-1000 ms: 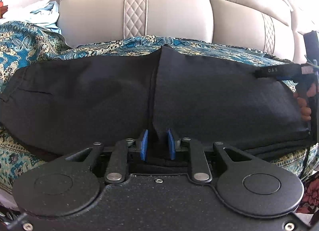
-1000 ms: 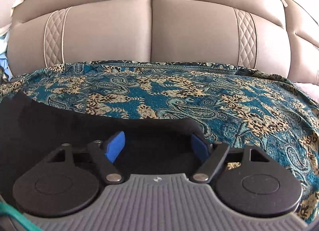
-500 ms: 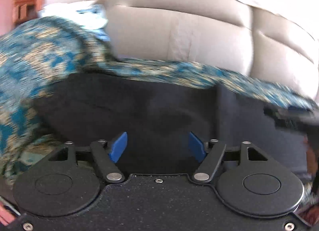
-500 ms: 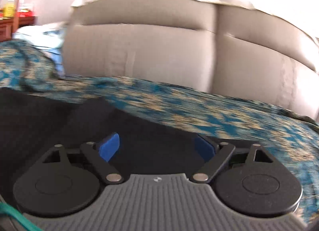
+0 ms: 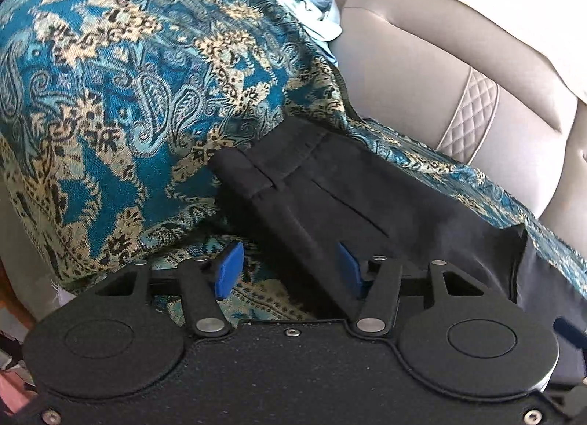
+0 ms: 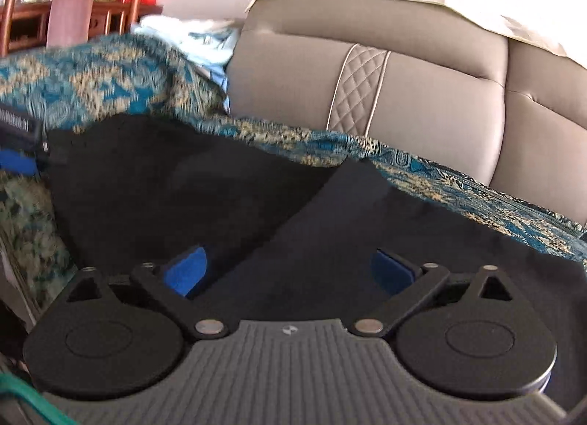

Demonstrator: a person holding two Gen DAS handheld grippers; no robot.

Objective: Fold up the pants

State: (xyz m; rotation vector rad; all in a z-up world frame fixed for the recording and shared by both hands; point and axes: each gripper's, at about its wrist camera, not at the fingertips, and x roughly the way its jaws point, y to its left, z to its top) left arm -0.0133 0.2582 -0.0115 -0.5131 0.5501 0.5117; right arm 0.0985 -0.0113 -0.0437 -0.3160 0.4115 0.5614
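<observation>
beige sofa [image 6: 422, 102] draped with teal paisley throw [image 5: 121, 102]; black pants [image 6: 227, 197] flat on throw

The right gripper [image 6: 290, 273] hangs over the black pants [image 6: 330, 234], its blue pads spread wide after just opening further, nothing pinched between them; the pants lie folded on a teal paisley cover [image 6: 458, 183] draped over a beige sofa [image 6: 422, 95]; far left, a wooden cabinet [image 6: 73, 18] carries bottles; part of the left gripper [image 6: 18, 148] shows at the left edge.

Right view: patterned cover [image 6: 91, 76] blurred at left.
</observation>
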